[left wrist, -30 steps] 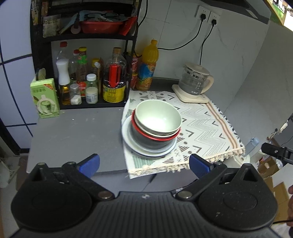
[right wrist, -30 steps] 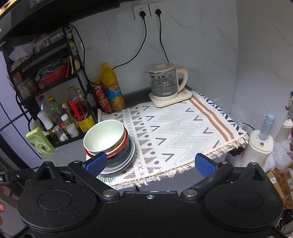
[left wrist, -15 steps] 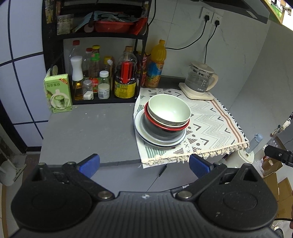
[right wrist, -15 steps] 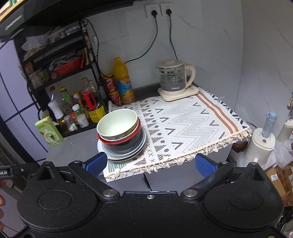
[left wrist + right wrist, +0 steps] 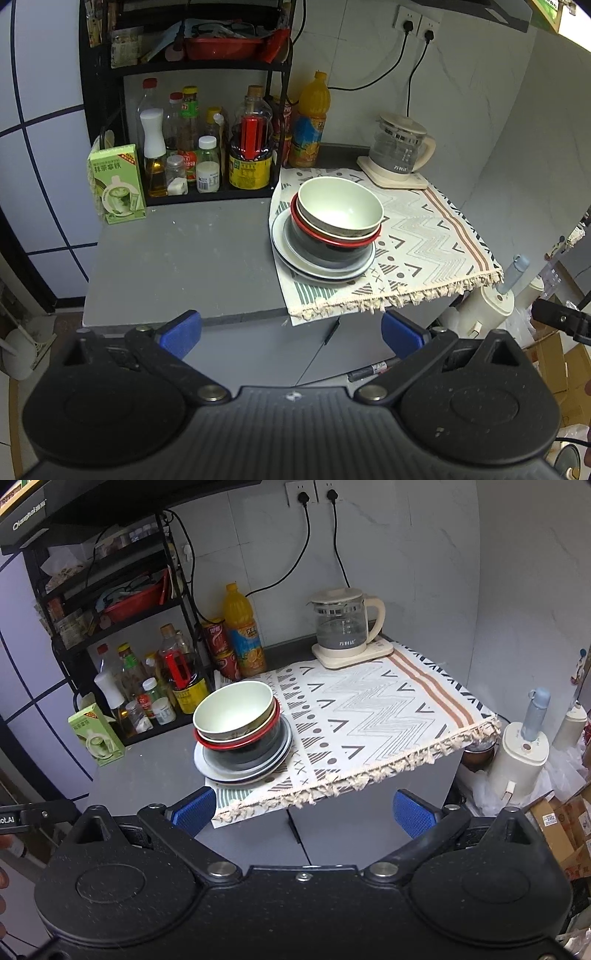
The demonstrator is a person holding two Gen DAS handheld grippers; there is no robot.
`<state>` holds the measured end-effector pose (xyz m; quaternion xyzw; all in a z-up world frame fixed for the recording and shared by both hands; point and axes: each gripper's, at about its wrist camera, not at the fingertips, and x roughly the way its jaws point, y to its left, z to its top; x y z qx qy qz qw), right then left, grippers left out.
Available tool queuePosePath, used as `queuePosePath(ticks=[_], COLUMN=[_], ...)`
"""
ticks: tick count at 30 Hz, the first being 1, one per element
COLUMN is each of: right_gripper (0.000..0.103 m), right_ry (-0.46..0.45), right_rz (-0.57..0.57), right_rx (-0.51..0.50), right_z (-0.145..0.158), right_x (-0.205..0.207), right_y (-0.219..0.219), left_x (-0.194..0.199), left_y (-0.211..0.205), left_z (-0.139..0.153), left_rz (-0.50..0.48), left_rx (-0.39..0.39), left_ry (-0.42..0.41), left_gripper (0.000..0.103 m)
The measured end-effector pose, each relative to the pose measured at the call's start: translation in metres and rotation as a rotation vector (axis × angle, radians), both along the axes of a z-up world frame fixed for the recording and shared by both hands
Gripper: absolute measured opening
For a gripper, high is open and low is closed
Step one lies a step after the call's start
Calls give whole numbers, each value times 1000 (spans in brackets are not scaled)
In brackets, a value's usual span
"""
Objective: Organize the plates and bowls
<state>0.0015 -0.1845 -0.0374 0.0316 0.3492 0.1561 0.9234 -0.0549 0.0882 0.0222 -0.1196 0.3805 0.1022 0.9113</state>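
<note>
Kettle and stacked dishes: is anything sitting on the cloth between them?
No. In the right wrist view only bare patterned cloth lies between the kettle on its base and the stack of bowls and plates. The left wrist view agrees.

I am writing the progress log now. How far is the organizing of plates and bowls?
Done: the pale green bowl sits nested on red-rimmed and dark bowls, on stacked white plates, on the patterned cloth. In hand: nothing; left hand-held gripper and right hand-held gripper are open, off the counter. Left: nothing obvious.
</note>
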Motion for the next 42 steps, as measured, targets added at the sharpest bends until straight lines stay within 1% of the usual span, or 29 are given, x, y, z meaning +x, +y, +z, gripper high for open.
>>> queuePosePath(ticks=[5, 20, 24, 26, 29, 42], right_gripper=[103, 103, 103, 103, 103, 103], right_ry=[2, -2, -4, 3, 9, 4], right_rz=[10, 7, 9, 10, 18, 20], right_rx=[-13, -5, -8, -4, 10, -5], right_z=[0, 2, 3, 3, 6, 7], right_x=[-3, -5, -5, -4, -2, 1], right_y=[1, 2, 3, 4, 7, 17], left_x=[-3, -6, -4, -4, -3, 3], left_y=[-3, -5, -6, -4, -2, 4], left_z=[-2, 0, -1, -1, -1, -2], left_rz=[-3, -15, -16, -16, -18, -21], left_rx=[3, 8, 35, 20, 24, 12], left_ry=[5, -2, -1, 1, -3, -4], left_gripper=[102, 102, 102, 102, 102, 102])
